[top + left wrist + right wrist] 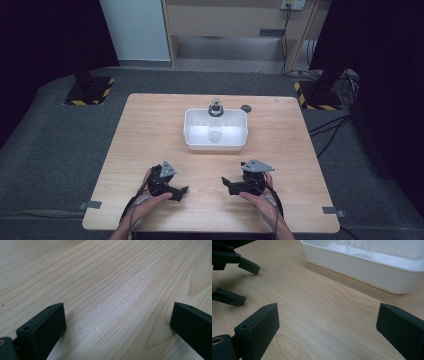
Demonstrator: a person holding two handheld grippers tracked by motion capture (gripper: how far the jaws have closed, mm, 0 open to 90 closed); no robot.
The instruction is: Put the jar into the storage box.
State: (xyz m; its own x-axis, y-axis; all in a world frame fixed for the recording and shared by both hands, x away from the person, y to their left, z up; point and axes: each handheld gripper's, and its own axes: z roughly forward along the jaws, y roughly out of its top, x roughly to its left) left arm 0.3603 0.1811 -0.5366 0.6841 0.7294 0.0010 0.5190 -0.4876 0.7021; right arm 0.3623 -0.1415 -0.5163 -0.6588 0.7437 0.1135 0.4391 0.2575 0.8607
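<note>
Resting both hands low on the near edge of the bench [150, 130], I judge the work hardly begun. My left claw [183, 191] sits at the left with its jaws spread wide and nothing between them, only bare wood grain under it in the left gripper view. Farther along, my right claw [226, 182] is spread just as wide and empty too, pointed inward toward its partner. Beyond them both, near the far middle, stands the white tub [215, 143], well apart from either claw. Something clear lies inside it, too faint to name, and a small dark-capped item [215, 107] stands at its far rim. Reaching the tub is all still ahead.
</note>
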